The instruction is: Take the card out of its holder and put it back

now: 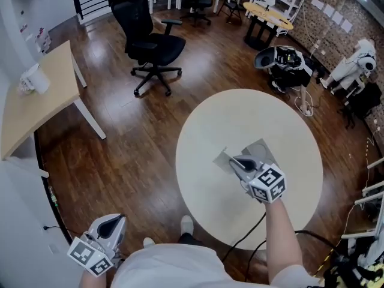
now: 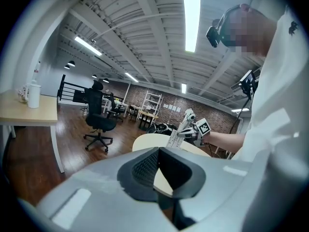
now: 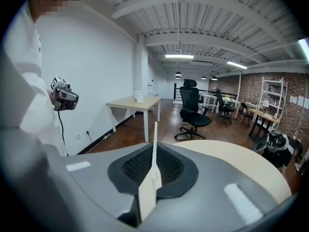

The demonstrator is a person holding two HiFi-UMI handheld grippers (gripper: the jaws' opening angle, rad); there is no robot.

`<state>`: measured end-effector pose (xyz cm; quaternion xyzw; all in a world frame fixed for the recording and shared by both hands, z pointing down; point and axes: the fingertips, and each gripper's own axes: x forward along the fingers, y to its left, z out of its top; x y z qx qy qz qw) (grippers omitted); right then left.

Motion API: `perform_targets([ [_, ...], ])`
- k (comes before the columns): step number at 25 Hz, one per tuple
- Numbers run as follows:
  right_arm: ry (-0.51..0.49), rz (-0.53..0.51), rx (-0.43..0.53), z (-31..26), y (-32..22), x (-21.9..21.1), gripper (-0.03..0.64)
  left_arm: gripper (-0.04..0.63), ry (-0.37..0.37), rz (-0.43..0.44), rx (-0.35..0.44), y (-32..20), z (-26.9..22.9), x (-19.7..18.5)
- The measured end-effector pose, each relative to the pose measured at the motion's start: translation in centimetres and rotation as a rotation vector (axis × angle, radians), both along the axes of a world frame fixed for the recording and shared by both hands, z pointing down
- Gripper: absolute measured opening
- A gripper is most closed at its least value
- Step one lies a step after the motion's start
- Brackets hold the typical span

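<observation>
My right tool (image 3: 153, 172) is clenched on a thin pale sheet that stands edge-on between the pads, rising up the middle of the right gripper view. I take it for the card (image 3: 155, 141). The pinch sits low on the sheet, I judge so that most of its length stays free to slide along a sleeve.

In the head view this tool hovers over the round worktop (image 1: 210, 203), right of centre in the frame. A flat grey piece (image 1: 265, 150) shows just under and beyond its tip. That piece may be the holder, but I cannot tell whether it lies on the worktop or hangs from the pinch with the card. The left gripper view, looking across from the side, shows the sheet tilted and lifted above the worktop, not lying flat.

My left tool (image 1: 113, 222) hangs low at the bottom left of the head view, off the worktop and beside my hip. Its pads stand apart with nothing between them. It is parked there, I think, to keep out of the right arm's way. It steadies nothing.

A card gripped over the worktop fits two stages alike: drawn clear of its holder, or lined up to go back in. These views do not settle which.
</observation>
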<state>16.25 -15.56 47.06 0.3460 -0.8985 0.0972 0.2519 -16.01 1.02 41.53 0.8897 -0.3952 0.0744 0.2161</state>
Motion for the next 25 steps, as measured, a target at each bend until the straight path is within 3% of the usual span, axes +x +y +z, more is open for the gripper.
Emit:
perform_targets([
  [8, -0.027, -0.089, 0.008, -2.9, 10.4, -12.4, 0.021, 0.003, 0.025, 0.01, 0.037, 4.3, 0.2, -7.8],
  [16, -0.064, -0.159, -0.013, -4.5, 20.4, -22.2, 0.021, 0.003, 0.026, 0.038, 0.035, 8.2, 1.8, -13.2],
  [21, -0.073, -0.203, -0.032, -5.0, 25.1, -25.9, 0.021, 0.003, 0.042, 0.052, 0.027, 9.2, 2.7, -14.7],
  [25, -0.07, -0.206, -0.036, -5.0, 26.4, -26.1, 0.021, 0.003, 0.035, 0.066, 0.038, 9.3, 2.6, -14.5],
])
